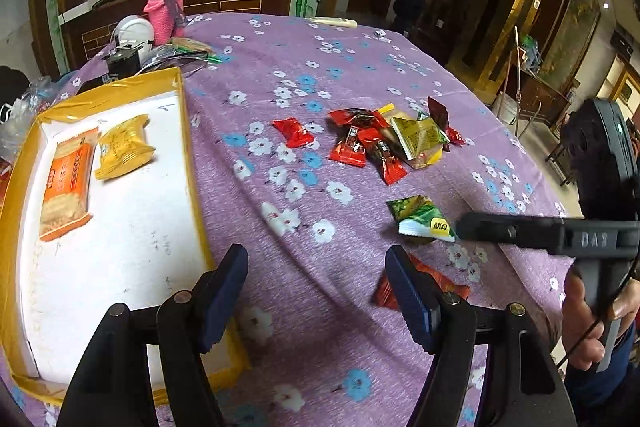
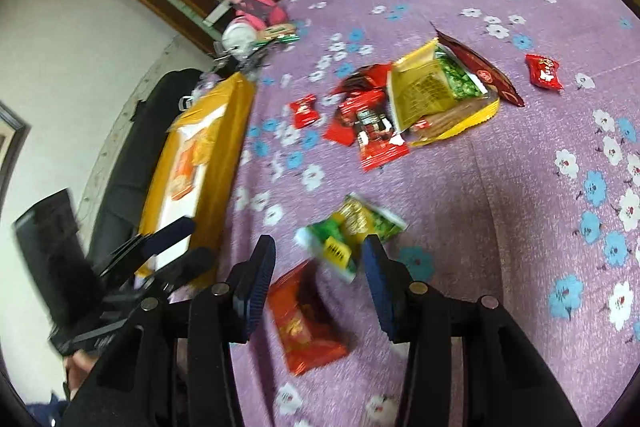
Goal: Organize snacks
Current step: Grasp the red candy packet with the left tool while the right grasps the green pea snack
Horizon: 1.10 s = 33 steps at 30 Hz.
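A yellow-rimmed white box [image 1: 120, 267] lies at the left of the purple floral tablecloth and holds an orange cracker pack [image 1: 68, 179] and a yellow snack pack [image 1: 124, 147]. A pile of red, yellow and green snack packets [image 1: 384, 139] lies mid-table, also in the right wrist view [image 2: 408, 99]. A green packet [image 1: 420, 219] lies apart, just ahead of my right gripper [image 2: 320, 271], which is open above it. A red packet [image 2: 308, 323] lies under that gripper. My left gripper [image 1: 316, 283] is open and empty beside the box.
A pink bottle [image 1: 166, 7], a white bowl [image 1: 134, 31] and black clutter stand behind the box. A lone red candy [image 2: 544, 71] lies to the right of the pile. The table edge curves away at the right [image 1: 520, 131].
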### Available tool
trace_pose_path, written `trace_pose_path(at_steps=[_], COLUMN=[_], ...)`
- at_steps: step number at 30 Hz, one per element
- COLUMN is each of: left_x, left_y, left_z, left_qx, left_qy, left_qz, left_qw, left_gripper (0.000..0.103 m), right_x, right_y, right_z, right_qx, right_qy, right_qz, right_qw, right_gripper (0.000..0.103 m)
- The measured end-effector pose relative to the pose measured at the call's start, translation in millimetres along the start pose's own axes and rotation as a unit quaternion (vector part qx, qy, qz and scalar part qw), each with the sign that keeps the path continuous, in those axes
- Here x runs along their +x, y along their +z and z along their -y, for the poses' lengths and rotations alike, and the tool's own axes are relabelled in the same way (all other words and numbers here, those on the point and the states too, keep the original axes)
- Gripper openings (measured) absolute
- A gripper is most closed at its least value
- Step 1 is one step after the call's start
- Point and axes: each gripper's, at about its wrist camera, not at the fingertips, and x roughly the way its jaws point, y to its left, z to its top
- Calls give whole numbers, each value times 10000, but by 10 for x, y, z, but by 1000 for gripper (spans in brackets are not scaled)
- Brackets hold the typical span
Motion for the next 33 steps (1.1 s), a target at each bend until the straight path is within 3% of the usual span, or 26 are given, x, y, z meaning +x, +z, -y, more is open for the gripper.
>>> trace_pose_path(at_steps=[6,9,14,16,18,21,27,29,30,33], left_x=[-84,-153,-249,-235,-171,33,384,476,523,557], left_y=[-14,-13,-82,-103,-117,-175,-250,-269,-277,-301], left_z=[-151,-196,-145,-68,55,332,683,734,743,754], left_qx=[-211,-303,-118,51,199,464,865,956,992,1036], left_qy=[-68,-130,-269,-423,-625,-906,-405,-238,-207,-44], left_qz=[102,165,203,151,-2,-428,-790,-807,-842,-643], left_qw=[9997,9993,9994,9990,9978,9939,9923,9919,9913,9925], left_gripper=[74,74,74,74,74,74,74,61,48,42], right_x=[193,338,125,5,-52,-45,-5,46,85,164], right_y=[-390,-501,-291,-193,-84,33,66,79,101,141], right_z=[-209,-426,-372,-270,-131,40,148,127,101,49], right_qx=[-228,-371,-147,25,310,710,955,985,973,924], right_qy=[-71,313,112,-164,-465,-531,-531,-520,-523,-575], right_qz=[-544,-777,-333,-75,92,119,62,46,36,-10], right_qw=[9982,9958,9993,9998,9984,9960,9940,9938,9939,9941], right_gripper=[47,47,47,49,50,50,50,50,50,50])
